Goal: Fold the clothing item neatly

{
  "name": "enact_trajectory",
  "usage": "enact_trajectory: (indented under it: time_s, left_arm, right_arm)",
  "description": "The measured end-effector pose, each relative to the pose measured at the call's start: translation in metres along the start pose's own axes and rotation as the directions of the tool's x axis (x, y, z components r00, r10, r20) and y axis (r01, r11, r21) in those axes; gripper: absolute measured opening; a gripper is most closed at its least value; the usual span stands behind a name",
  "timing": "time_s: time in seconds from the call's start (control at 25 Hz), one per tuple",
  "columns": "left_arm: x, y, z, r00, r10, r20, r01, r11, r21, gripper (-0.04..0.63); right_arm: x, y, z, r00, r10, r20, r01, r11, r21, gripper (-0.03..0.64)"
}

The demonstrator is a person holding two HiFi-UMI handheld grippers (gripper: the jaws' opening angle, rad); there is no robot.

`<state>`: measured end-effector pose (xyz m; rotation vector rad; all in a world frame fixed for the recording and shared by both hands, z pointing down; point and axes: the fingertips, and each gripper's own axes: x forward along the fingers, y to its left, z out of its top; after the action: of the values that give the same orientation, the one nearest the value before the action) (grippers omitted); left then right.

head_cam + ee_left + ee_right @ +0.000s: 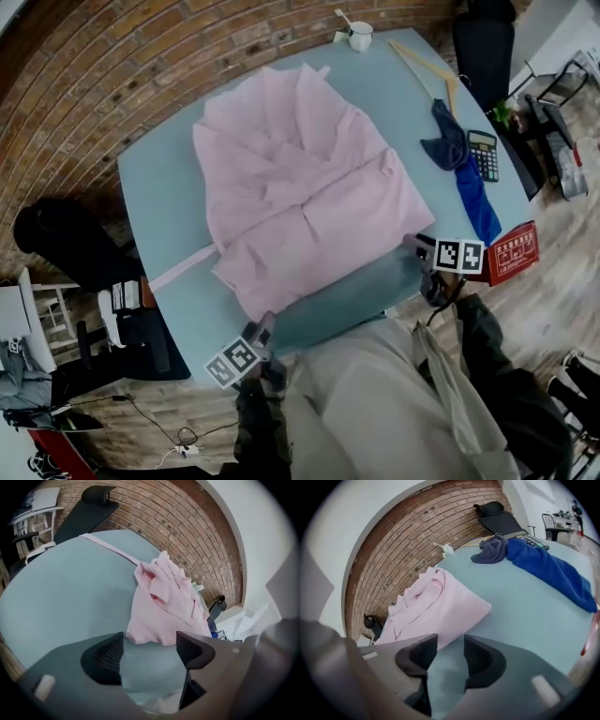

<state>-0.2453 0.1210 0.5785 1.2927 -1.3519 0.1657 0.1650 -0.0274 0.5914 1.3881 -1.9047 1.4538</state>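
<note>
My left gripper and right gripper are spread and empty, at six o'clock of the pink garment. It looks partly folded, with tidying left.

Pale pink, plain, across the garment. Light blue-grey on the table. Red-brown brick pattern with pale joints on the wall. 1 blue cloth, bright; 1 navy cloth, darker. White on the mug, red on the box.
</note>
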Motion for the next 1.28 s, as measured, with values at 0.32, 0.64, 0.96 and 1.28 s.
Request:
enact_trajectory:
  time_s: [0.32, 0.64, 0.96, 1.28]
  left_arm:
    - [0.012, 0.003, 0.006, 0.992, 0.123, 0.025, -0.123, 0.992, 0.004, 0.354]
    - [0.025, 0.007, 0.018, 0.986, 0.128, 0.105, -0.132, 0.991, 0.033, 0.081]
    - [-0.003, -0.002, 0.007, 0.984, 0.013, 0.178, -0.011, 1.000, -0.017, 0.063]
    - [-0.036, 0.014, -0.052, 0.981, 0.043, 0.190, -0.026, 0.996, -0.090, 0.060]
  right_arm:
    - [0.007, 0.002, 0.010, 0.999, -0.039, -0.007, 0.039, 0.999, 0.014, 0.176]
    - [0.024, 0.009, 0.019, 0.999, -0.040, -0.036, 0.038, 0.998, -0.052, 0.107]
    - [-0.017, 0.021, 0.005, 0.999, 0.040, 0.030, -0.037, 0.993, -0.108, 0.023]
    - [-0.069, 0.010, -0.044, 0.994, 0.103, -0.026, -0.106, 0.981, -0.162, 0.023]
